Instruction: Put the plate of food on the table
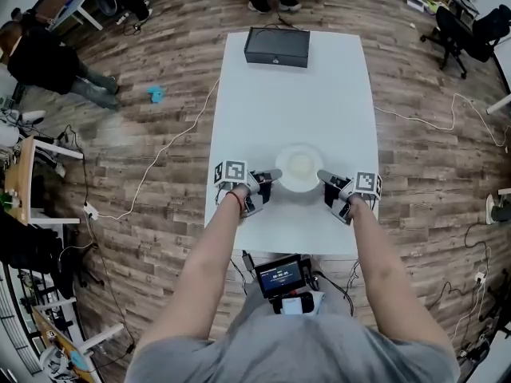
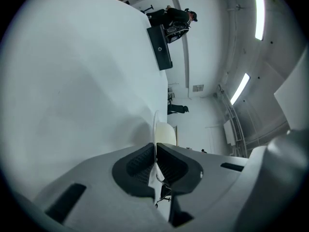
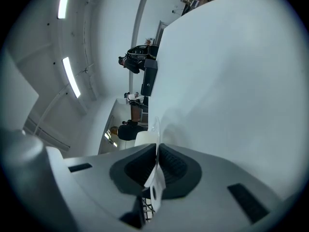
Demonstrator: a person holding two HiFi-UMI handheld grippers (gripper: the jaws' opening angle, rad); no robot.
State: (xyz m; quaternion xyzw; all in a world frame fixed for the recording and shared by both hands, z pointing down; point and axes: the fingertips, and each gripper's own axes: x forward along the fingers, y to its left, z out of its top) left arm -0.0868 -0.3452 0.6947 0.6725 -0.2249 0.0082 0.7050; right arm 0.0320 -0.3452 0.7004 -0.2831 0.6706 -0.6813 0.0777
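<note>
Ok, quick notes. You had the round white plate of pale food (image 1: pixel 299 168) pinched from both sides: left gripper (image 1: pixel 269 176) clamped on its left rim, right gripper (image 1: pixel 326 179) clamped on its right rim. Both gripper views showed the thin rim edge-on btw the ribbed dark pads (image 2: pixel 140 161), jaws closed down onto it, nothing else in there.

Plate was over the near half of the white rectangular table (image 1: pixel 295 102), roughly centred L-R and well apart from the flat black box (image 1: pixel 277 47) at the far end. Couldn't tell from any view whether the base was touching the top or just off it.

Handling, my read:
- Plate looked stiff and thin-walled, prob ceramic or melamine, so rigid but chippable.
- Smooth rim was likely slippery under such a narrow pinch.
- Not heavy for two grippers, but the load hung from two small rim contacts, so any tilt mismatch btw your hands would've twisted it.
- Food was a low pale mound mid-plate and could've slid if the plate tipped.

Opposite-rim hold was the right spot IMO: symmetric and clear of the food. I'd have kept it level, lowered both sides together, and not let go of one side first.
</note>
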